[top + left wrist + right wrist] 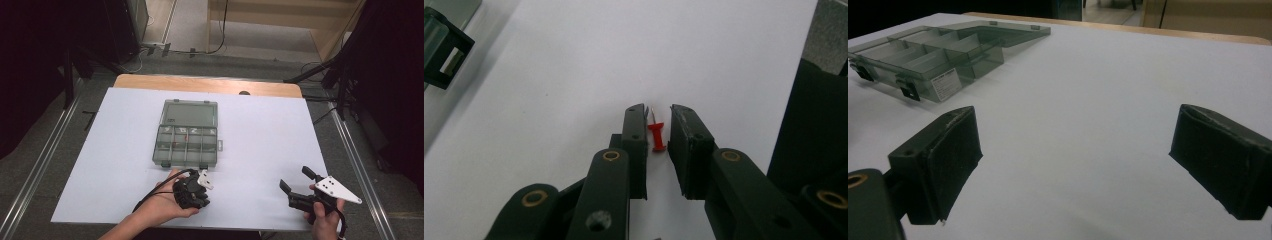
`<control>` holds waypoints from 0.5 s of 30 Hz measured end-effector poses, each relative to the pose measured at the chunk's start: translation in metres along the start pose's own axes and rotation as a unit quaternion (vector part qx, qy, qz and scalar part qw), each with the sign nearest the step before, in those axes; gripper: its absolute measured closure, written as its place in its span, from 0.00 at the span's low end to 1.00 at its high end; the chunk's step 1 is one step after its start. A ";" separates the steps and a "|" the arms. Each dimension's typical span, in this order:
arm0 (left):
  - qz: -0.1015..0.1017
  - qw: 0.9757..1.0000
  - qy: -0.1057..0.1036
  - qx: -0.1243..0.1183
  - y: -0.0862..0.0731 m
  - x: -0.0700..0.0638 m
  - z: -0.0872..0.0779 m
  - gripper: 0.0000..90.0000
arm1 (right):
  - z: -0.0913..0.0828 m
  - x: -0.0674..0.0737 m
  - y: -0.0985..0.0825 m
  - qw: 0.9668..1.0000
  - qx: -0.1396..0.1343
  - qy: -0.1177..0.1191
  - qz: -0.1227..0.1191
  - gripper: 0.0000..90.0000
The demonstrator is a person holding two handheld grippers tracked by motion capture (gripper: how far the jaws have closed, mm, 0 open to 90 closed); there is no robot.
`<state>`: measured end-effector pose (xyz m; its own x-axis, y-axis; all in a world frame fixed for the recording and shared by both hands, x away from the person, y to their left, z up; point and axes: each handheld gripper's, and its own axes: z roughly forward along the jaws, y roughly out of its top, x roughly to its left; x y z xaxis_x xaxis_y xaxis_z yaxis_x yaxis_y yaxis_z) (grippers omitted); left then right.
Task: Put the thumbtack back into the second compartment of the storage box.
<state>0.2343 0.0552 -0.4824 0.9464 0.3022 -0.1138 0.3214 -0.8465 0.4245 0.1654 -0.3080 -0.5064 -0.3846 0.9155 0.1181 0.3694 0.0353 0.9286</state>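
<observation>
A small red push pin (656,136) lies on the white sheet, between the jaws of my left gripper (657,110). The jaws stand close on either side of it, with a thin strip of white still showing at the right pad (686,145). In the high view the left gripper (191,192) points down at the sheet just in front of a clear compartment box (165,150), whose lid (190,112) lies open behind it. My right gripper (296,178) rests at the sheet's near right, jaws wide apart and empty (1078,125), facing the box (943,75).
A white sheet (260,125) covers most of the wooden table (200,82). A black latch of the box (444,50) shows at the left gripper view's upper left. Metal rails (40,160) run along the table's sides; dark stands and cables lie on the floor beyond.
</observation>
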 end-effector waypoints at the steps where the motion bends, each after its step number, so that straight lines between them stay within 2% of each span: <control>1: 0.001 1.000 0.002 0.000 0.000 0.000 0.000 0.88 | 0.000 0.000 0.000 1.000 0.001 0.000 0.000 0.07; 4: 0.007 1.000 0.007 0.002 0.000 0.000 0.000 0.91 | 0.000 0.000 0.000 1.000 0.001 -0.001 0.000 0.07; 7: 0.020 1.000 0.024 0.002 0.000 -0.005 0.001 0.92 | 0.000 0.000 0.000 1.000 0.002 -0.002 0.000 0.07; 10: 0.016 1.000 0.020 0.004 0.000 -0.003 0.000 0.93 | 0.000 0.000 0.000 1.000 0.001 -0.001 0.000 0.07; 15: 0.007 1.000 0.013 -0.009 -0.003 -0.002 0.000 0.94 | 0.000 0.001 0.000 1.000 0.001 0.000 -0.001 0.07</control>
<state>0.2319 0.0569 -0.4836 0.9496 0.3017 -0.0848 0.3072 -0.8431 0.4413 0.1650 -0.3069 -0.5060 -0.3850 0.9155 0.1168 0.3703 0.0373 0.9281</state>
